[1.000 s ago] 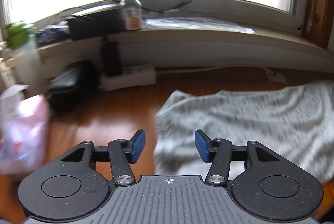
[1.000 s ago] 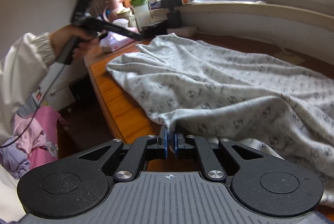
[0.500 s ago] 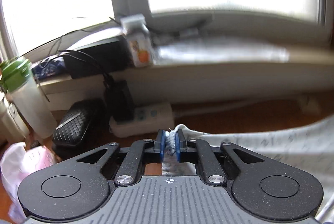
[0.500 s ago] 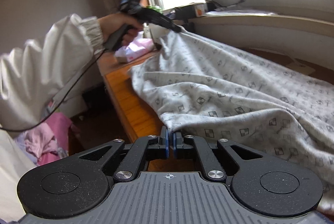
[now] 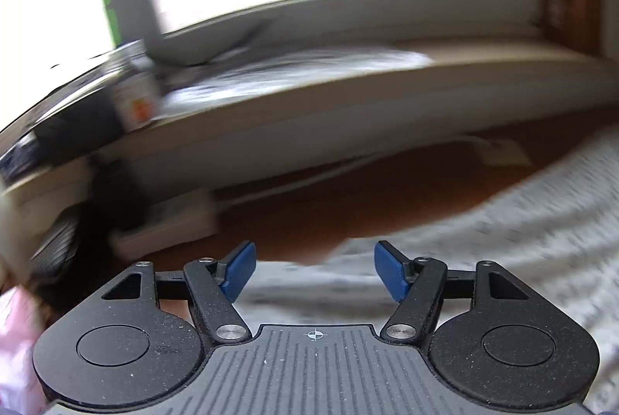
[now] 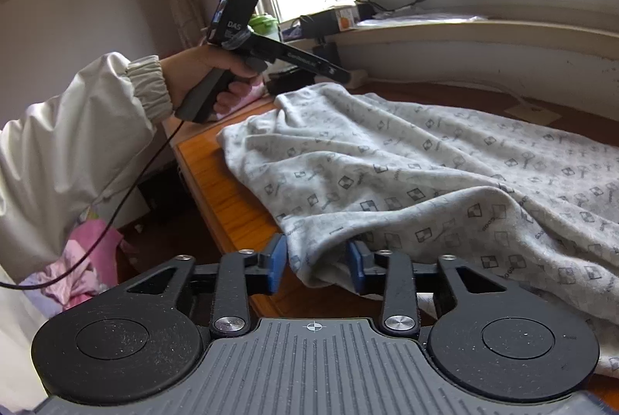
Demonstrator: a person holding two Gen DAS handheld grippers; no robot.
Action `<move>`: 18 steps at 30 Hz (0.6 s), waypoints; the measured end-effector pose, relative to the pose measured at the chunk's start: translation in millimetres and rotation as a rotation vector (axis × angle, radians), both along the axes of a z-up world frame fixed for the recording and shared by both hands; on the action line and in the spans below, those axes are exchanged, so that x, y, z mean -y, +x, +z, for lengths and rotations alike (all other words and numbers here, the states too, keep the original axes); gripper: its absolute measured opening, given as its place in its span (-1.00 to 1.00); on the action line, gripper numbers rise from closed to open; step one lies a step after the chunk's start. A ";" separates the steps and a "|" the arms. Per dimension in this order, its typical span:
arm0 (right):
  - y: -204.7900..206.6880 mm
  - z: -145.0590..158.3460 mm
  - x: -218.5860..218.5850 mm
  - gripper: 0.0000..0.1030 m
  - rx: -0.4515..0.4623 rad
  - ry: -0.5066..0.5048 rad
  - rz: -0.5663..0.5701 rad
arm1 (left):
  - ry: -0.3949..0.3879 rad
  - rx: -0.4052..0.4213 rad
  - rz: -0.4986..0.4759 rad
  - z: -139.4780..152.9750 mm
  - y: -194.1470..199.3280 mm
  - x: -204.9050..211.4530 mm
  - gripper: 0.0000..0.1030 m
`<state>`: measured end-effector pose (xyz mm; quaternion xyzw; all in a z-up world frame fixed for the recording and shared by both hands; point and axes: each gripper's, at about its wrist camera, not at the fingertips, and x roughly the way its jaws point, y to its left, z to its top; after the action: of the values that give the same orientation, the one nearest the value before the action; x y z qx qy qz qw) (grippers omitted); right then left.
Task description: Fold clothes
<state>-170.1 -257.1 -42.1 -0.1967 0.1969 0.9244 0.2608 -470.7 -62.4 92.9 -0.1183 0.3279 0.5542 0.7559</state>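
Grey patterned cloth (image 6: 406, 175) is lying spread and rumpled across the wooden tabletop (image 6: 228, 198), reaching from its near edge toward the far edge below the windowsill (image 6: 483, 28).

We are holding the right tongs (image 6: 316, 266) at the near edge. Their jaws have just been opening, and a fold of the cloth's hem is sitting between the blue pads (image 6: 276, 266) without being pressed.

We are holding the left tongs (image 5: 315, 270) above the cloth's far-left corner. Their jaws have just been opening too; they are standing wide apart, and nothing is gripped, the cloth (image 5: 503, 240) lying loose beneath them. That view is smeared by motion blur, so details on the sill are hard to read.

In the right view, our left hand (image 6: 209, 74), in a pale sleeve (image 6: 77, 144), is gripping the handle of its tool, with the black snout pointing over the cloth's far-left corner and a thin cable (image 6: 127, 190) hanging from it. Pink fabric (image 6: 85, 260) is lying on the floor beside the tabletop's left edge.
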 end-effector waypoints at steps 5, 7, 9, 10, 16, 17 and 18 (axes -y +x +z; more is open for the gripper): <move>-7.6 -6.0 -2.3 -0.22 0.001 -0.002 -0.008 | -0.058 0.000 -0.129 -18.4 28.2 -8.4 -0.08; -9.2 -8.3 -3.2 -0.22 0.001 0.000 -0.009 | -0.098 -0.007 -0.156 -28.9 37.5 -15.9 -0.17; -9.5 -9.7 -3.6 -0.22 -0.002 0.006 -0.008 | -0.105 -0.008 -0.198 -36.0 44.9 -18.0 -0.17; -9.5 -10.3 -3.6 -0.22 -0.003 0.010 -0.008 | -0.103 -0.007 -0.220 -38.1 47.8 -17.9 -0.08; -11.6 -10.2 0.5 -0.22 0.027 0.059 0.004 | -0.088 0.009 -0.274 -45.9 57.2 -22.3 0.29; -12.1 -10.2 0.6 -0.22 0.028 0.062 0.005 | -0.088 0.015 -0.276 -46.1 58.2 -24.5 0.28; -12.3 -10.5 0.4 -0.22 0.026 0.062 0.004 | -0.089 0.019 -0.279 -46.6 59.6 -27.1 0.24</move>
<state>-182.4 -257.5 -52.7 -0.2010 0.1642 0.9280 0.2673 -411.0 -35.3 46.4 -0.1102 0.3583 0.4276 0.8226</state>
